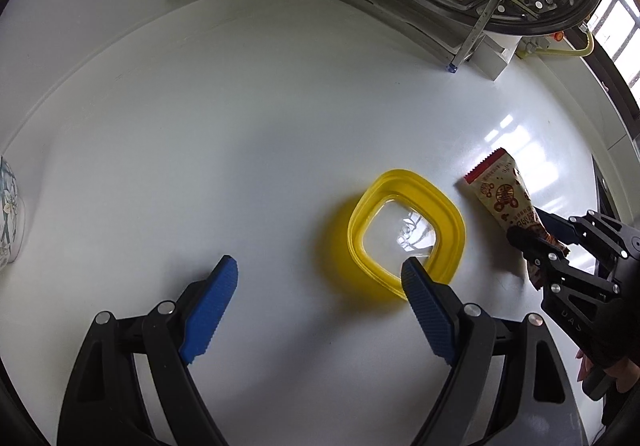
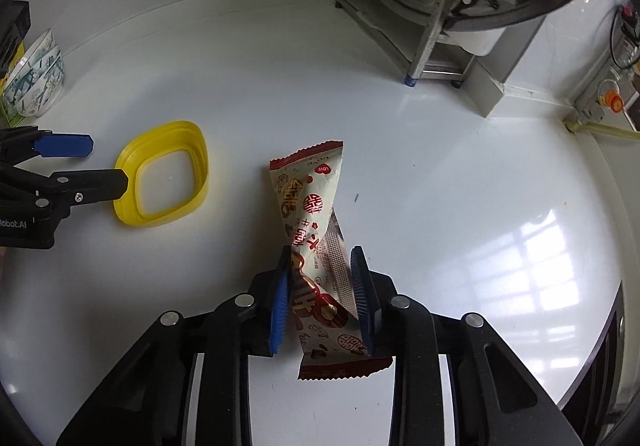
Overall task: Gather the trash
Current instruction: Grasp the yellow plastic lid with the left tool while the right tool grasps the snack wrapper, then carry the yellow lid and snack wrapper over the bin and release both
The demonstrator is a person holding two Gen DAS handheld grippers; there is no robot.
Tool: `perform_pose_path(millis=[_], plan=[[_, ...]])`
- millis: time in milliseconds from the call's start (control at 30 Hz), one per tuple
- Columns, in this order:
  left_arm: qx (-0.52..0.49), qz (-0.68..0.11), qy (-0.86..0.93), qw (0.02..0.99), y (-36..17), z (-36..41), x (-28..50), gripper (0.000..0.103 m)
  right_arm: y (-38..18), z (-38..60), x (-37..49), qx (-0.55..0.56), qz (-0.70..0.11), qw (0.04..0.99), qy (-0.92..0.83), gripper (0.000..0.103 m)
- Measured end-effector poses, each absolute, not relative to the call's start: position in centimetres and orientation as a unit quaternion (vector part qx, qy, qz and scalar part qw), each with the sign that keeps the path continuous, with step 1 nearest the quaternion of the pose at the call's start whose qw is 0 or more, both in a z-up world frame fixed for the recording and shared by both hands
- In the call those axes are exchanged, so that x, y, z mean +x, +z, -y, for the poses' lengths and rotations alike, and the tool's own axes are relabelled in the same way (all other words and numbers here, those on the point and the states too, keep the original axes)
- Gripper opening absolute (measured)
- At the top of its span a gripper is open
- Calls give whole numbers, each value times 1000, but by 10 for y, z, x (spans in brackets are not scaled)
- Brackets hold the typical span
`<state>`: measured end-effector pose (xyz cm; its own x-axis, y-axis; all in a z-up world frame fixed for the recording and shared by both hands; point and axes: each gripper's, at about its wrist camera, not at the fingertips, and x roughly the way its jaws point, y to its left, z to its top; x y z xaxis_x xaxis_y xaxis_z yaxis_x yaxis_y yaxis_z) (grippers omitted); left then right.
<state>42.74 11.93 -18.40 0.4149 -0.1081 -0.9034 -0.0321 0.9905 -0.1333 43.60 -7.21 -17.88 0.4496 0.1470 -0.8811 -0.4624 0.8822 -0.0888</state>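
Crinkled foil was what your right tool [image 2: 322, 286] had between its blue pads: the red-and-cream snack wrapper [image 2: 310, 205] sat pinched near its lower half, twisted at the waist, with its upper end fanning out ahead of the fingers and its serrated bottom edge hanging behind them. Whether that far end touched the white worktop [image 2: 440, 165] or hung just clear, the pictures did not settle. Your left tool [image 1: 320, 278] was spread wide and empty, low over the worktop, its right pad just at the near rim of the yellow container [image 1: 404, 230], which stood open beside the wrapper. If that container was the place for the trash, the grip looked good enough to carry; you would have done well to keep the squeeze steady, since slick foil slides easily, and to lift before moving across so the loose end did not drag. Steadying the light container with the left tool, without knocking it, probably would have helped, then releasing only with the wrapper over the opening.
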Motion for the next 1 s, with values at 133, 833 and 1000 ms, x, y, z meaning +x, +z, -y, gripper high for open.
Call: perform_pose_path(millis=[133, 833, 1000], plan=[[-58, -535, -6, 843, -188, -114, 432, 82, -180, 80, 427, -145, -497, 840, 161, 28], [-46, -523, -54, 849, -171, -87, 411, 5, -166, 117, 360, 19, -514, 851, 105, 27], [-42, -525, -76, 847, -160, -84, 388, 5, -158, 124, 323, 49, -514, 851, 95, 27]])
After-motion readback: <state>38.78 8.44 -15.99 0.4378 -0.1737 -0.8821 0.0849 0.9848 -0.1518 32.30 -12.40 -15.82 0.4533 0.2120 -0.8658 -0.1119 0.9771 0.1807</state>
